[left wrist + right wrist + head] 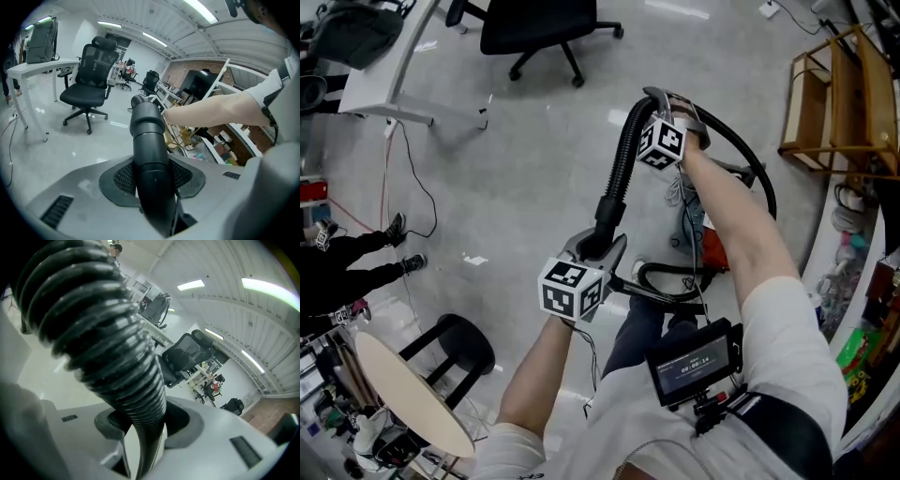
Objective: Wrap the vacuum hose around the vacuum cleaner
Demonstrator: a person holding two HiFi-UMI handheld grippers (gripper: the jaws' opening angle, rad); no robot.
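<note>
A pale glossy floor (534, 141) fills the head view, with a white desk (384, 84) and a black office chair (539, 23) at its far side, a wooden shelf (834, 103) on the right and a black stool (455, 342) at the lower left. The vacuum cleaner (715, 251) sits on the floor below the person's right forearm; only a red and black part of its body shows, the rest hidden by the arm. The black vacuum hose (623, 155) is held up in the air above the floor. It rises from a smooth rigid cuff, arches over the top and then sweeps down in a wide curve on the right towards the cleaner, where another black loop lies beside the body. The left gripper (598, 246) is clamped on the smooth cuff, and the left gripper view shows its jaws (152, 178) pressed against both sides of that tube. The right gripper (667, 103), farther out and higher, is clamped on the ribbed part at the top of the arch, its jaws (143, 427) squeezing the ridges from either side. A small screen (694, 361) hangs at the person's chest.
</note>
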